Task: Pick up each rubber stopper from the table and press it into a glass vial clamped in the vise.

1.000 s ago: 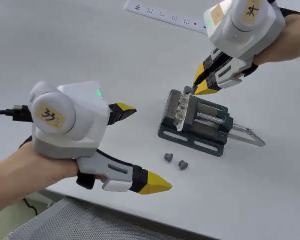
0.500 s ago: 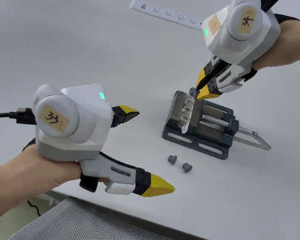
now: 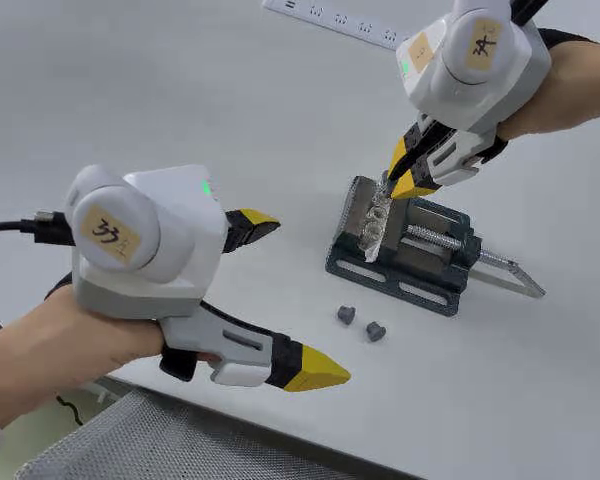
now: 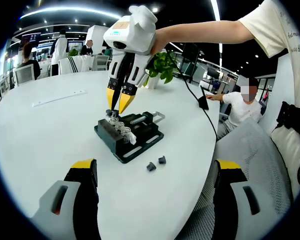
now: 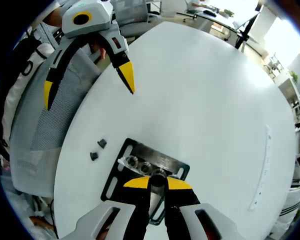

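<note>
Right gripper (image 4: 118, 106) poised over vials (image 4: 118, 125) in vise (image 4: 142, 136) — two stoppers (image 4: 151, 166) loose nearby.

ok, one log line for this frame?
right tongs: shut on dark grey rubber stopper, at clear glass vials in black bench vise | left tongs: open, above white table | two grey stoppers loose beside vise

A dark vise (image 3: 400, 250) clamps a row of clear glass vials (image 3: 372, 222), all upright. Two small grey rubber stoppers (image 3: 347, 315) lie near each other on the white surface (image 3: 230, 120), at the vise's 7 o'clock. The right tongs (image 3: 401, 183) pinch a third stopper (image 5: 157, 180) at the row's 12 o'clock end.
</note>
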Motion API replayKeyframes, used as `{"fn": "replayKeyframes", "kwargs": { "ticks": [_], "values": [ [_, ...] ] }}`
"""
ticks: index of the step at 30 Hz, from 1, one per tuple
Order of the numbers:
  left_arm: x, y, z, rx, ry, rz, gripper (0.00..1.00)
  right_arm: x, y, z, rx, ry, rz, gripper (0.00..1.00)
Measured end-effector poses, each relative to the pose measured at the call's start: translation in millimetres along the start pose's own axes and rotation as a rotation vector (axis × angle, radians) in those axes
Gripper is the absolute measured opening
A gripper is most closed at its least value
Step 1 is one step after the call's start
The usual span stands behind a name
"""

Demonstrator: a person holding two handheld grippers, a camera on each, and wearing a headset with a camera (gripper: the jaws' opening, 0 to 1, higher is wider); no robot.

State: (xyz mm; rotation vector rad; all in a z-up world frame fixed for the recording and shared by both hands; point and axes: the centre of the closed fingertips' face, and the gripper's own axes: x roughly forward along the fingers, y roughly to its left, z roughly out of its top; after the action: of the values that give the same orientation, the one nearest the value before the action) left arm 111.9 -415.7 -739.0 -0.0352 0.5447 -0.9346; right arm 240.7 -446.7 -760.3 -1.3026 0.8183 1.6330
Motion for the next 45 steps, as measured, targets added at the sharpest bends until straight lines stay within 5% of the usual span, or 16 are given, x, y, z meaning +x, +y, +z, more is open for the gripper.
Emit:
{"fn": "replayKeyframes", "kwargs": {
  "ticks": [45],
  "values": [
    [1.7,-2.6,-5.9,-0.021,0.011,-0.012,0.94,7.4,-1.7,-0.9,-0.008,0.039,0.021,0.05]
  ]
}}
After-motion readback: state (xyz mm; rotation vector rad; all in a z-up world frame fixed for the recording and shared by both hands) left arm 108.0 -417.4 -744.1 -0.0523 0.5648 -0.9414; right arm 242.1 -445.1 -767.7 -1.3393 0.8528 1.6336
